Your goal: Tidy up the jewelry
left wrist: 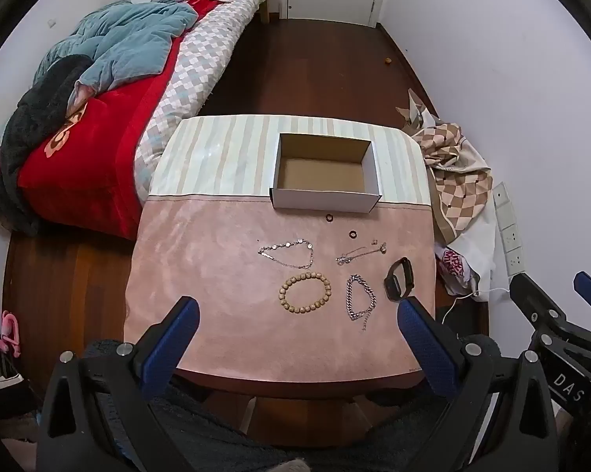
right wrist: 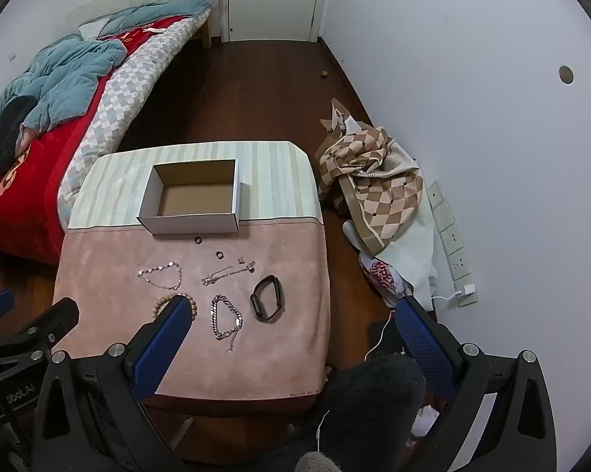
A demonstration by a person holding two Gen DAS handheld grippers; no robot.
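As seen from my left wrist, my left tongs (left wrist: pixel 297 324) stand released, the blue ribbed pads wide apart and gripping nothing, above the near edge of the table (left wrist: pixel 216 275). Its cover is pink suede-like cloth in front and pale striped fabric behind. A white cardboard box (left wrist: pixel 324 200), rectangular and open-topped with a brown floor, sits across the seam of the two fabrics. Just before it lie two small dark rings (left wrist: pixel 328 218). Nearer lie a thin chain with round discs (left wrist: pixel 287 253), a fine tangled chain (left wrist: pixel 360 253), a loop of round wooden beads (left wrist: pixel 304 292), a heavy silver curb-link bracelet (left wrist: pixel 360 299) and a black band (left wrist: pixel 399 284) with a smooth oblong face. My right tongs' frame shows at the right edge.

From my right wrist, my right tongs (right wrist: pixel 291 324) are likewise released and hold nothing. The left pad (right wrist: pixel 165 338) overlaps the beads (right wrist: pixel 161 303). The bracelet (right wrist: pixel 226 316) and band (right wrist: pixel 267 298) lie between the pads; the box (right wrist: pixel 193 222) stands beyond. A checked cloth (right wrist: pixel 374 181) is crumpled on the wooden floor to the right.
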